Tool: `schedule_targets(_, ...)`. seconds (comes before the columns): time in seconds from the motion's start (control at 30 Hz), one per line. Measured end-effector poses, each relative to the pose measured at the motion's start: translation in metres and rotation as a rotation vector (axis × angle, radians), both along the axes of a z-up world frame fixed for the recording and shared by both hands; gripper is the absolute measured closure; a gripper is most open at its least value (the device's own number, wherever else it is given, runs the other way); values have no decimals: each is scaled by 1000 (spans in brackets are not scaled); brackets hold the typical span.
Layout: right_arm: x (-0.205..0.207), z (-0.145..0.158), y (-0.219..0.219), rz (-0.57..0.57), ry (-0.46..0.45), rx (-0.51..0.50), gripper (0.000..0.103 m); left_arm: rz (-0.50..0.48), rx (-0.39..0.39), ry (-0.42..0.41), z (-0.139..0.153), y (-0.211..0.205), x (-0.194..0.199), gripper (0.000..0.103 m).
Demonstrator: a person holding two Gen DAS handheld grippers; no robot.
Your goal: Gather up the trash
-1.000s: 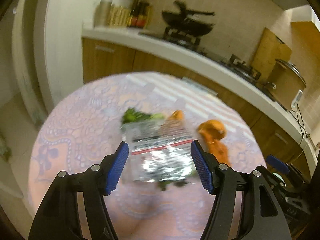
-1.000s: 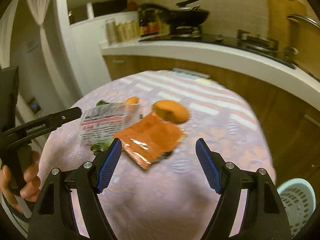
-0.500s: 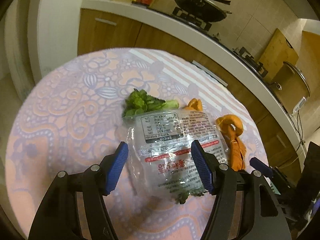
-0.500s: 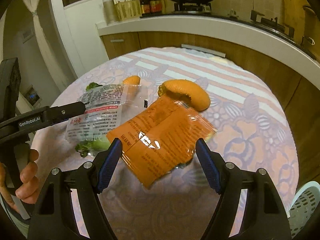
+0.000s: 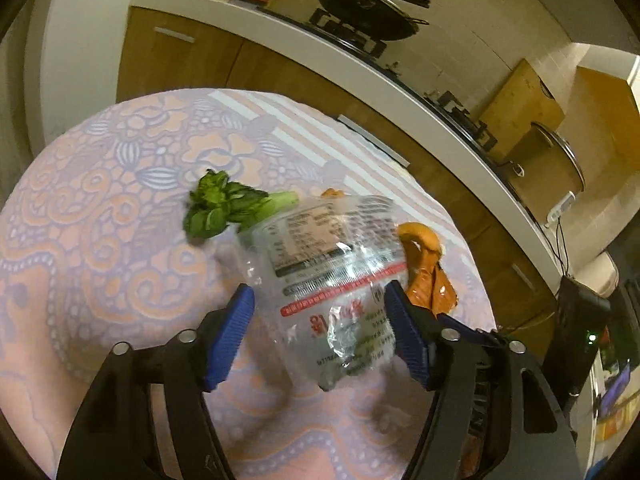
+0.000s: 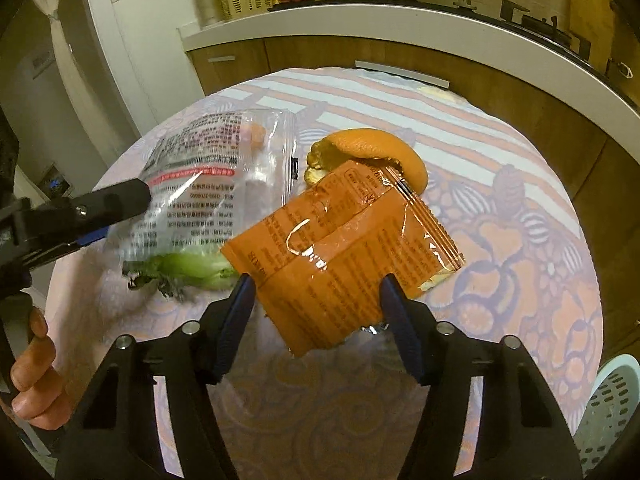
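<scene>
A clear plastic bag (image 5: 332,268) with printed text lies on the round table; my left gripper (image 5: 320,320) is open with its blue pads on either side of the bag's near end. The bag also shows in the right wrist view (image 6: 212,168). An orange wrapper (image 6: 340,252) lies on the table; my right gripper (image 6: 316,312) is open and straddles its near corner. An orange peel (image 6: 376,152) lies behind the wrapper. A green leafy vegetable (image 5: 228,208) lies beside the bag, and another green piece (image 6: 188,272) sticks out under it.
The table carries a patterned pink and lilac cloth (image 5: 100,220). A pale perforated basket (image 6: 612,412) stands on the floor at the lower right. A kitchen counter (image 5: 360,68) with a wok and stove runs behind the table. The left gripper's finger (image 6: 108,200) reaches into the right wrist view.
Both grippers have moved forward and down toward the table. The left one now straddles the clear bag and the right one straddles the orange wrapper. Both stay open.
</scene>
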State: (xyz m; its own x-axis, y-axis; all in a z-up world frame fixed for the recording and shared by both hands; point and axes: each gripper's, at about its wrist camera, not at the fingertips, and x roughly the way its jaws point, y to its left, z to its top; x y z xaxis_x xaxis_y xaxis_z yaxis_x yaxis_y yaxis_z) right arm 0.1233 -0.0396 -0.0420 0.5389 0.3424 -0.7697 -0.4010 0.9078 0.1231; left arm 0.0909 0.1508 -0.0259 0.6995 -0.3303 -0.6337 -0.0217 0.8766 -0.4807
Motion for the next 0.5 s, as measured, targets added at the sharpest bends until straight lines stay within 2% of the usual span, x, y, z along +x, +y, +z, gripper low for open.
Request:
schedule_targets(0.03,0,0,0,-1,0,-1,46,-8,7,-8,3,-3,0,32)
schedule_targets(0.07,0,0,-1,-1,-2,-3,52,-14,15,-12,5,-6,0,31)
schedule_targets(0.1,1,0,1,4,4,0,62,-20,30,-14,7,-10,1,31)
schedule_targets(0.13,1,0,2,13,9,2,64,-24,40,-11,8,-13,3,31)
schedule_targets(0.17,0,0,2,13,6,-2,70,-26,59,-2,8,-17,5,33)
schedule_targets(0.23,-1,0,2,9,3,-3,75,-15,114,10,8,-25,10,36)
schedule_targets(0.3,-1,1,-2,8,8,19,84,-12,170,15,8,-34,15,53)
schedule_targets(0.4,0,1,-6,6,14,47,91,5,239,15,10,-43,21,63)
schedule_targets(0.43,-1,3,-8,10,10,64,93,7,242,13,10,-43,21,63)
schedule_targets(0.5,-6,8,-13,13,-13,89,95,11,241,-5,13,-43,21,72)
